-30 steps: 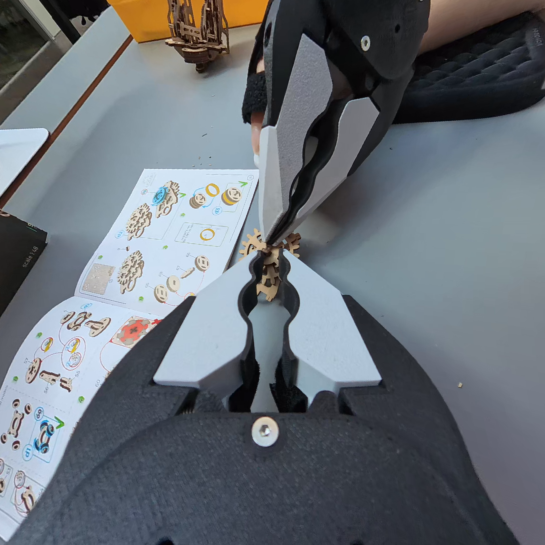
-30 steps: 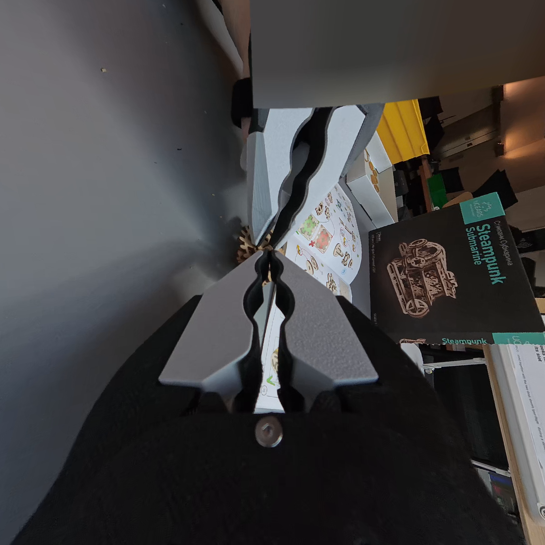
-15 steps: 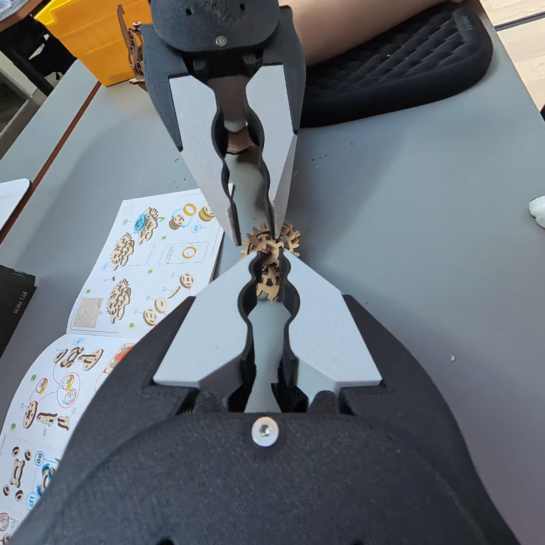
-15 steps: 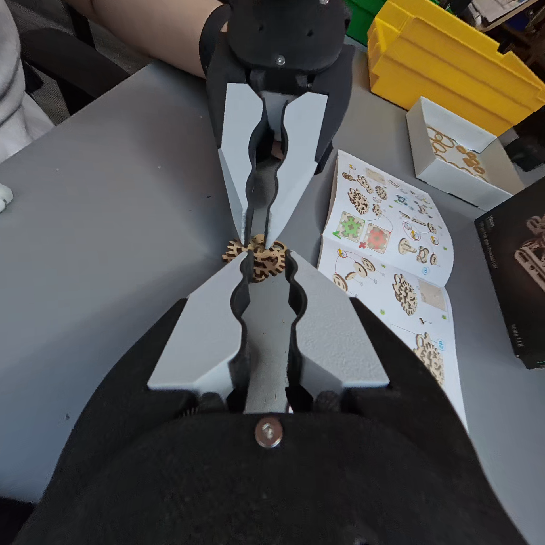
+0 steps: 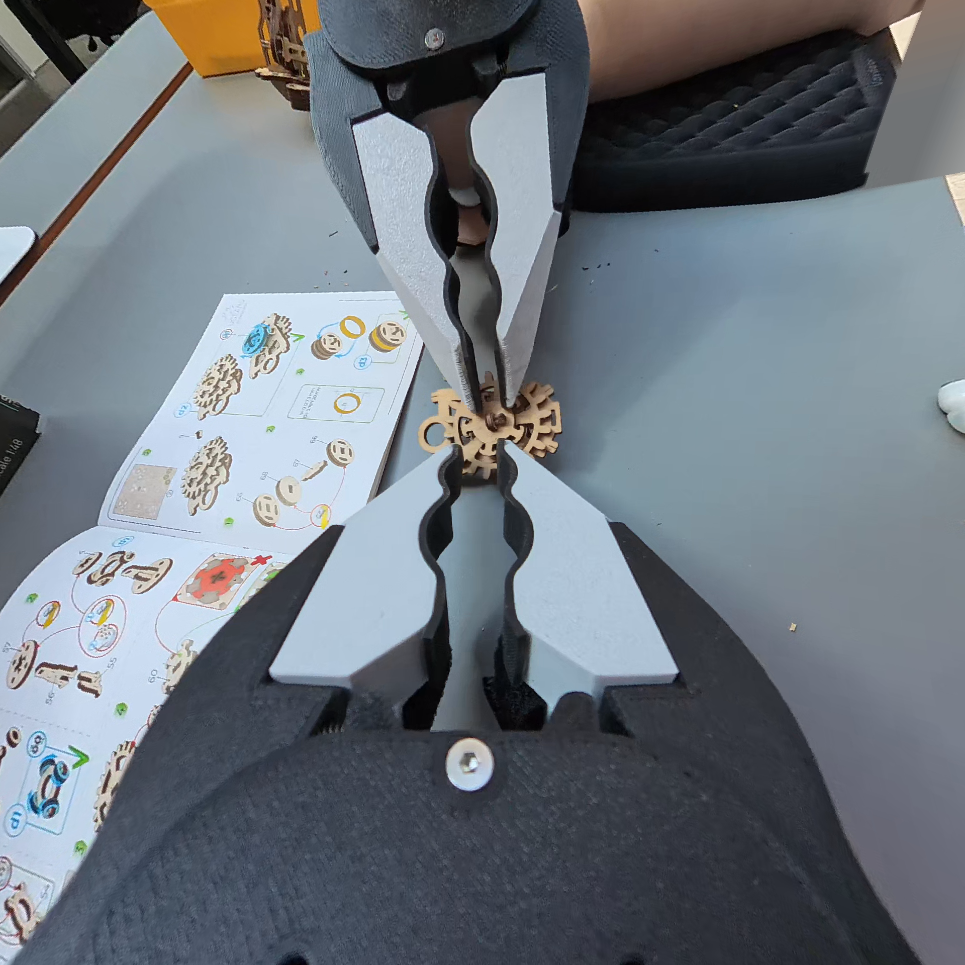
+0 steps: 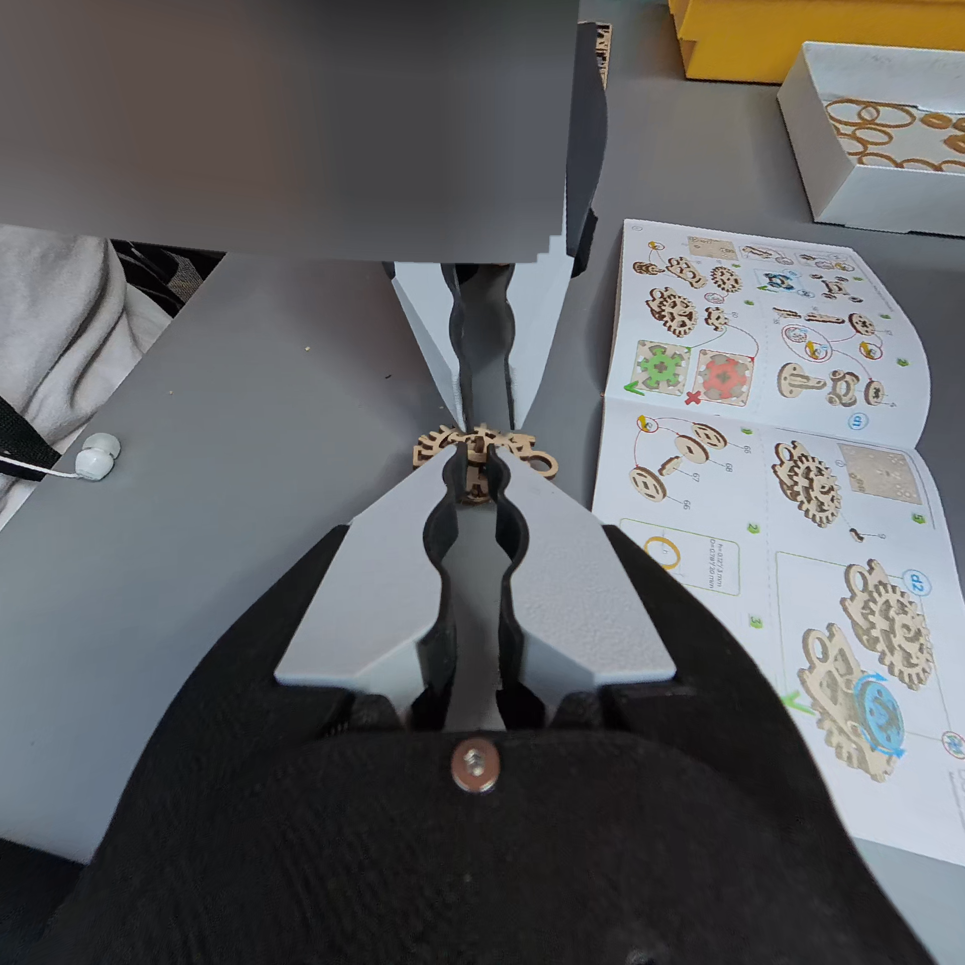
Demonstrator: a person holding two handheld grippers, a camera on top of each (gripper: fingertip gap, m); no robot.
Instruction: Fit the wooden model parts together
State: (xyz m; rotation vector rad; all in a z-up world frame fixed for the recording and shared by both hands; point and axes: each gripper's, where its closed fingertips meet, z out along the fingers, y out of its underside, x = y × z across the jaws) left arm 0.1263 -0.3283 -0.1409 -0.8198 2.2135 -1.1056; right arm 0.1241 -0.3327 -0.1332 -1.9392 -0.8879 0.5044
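Each claw [image 5: 476, 453] has pale grey tapered fingers [image 5: 569, 569], wavy black inner pads, a textured black body and a silver screw [image 5: 469, 765].

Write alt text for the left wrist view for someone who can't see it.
Two grey claws meet tip to tip over a small wooden gear assembly above a grey table: the left claw from below, the right claw from above. An open instruction booklet lies to the left, a black cushion behind.

The left gripper [image 5: 475, 459] pinches the near side of a wooden gear cluster [image 5: 491, 425] on the grey tabletop [image 5: 731, 418]; the right gripper [image 5: 485, 402] grips its far side. An open instruction booklet [image 5: 250, 418] lies just beside.
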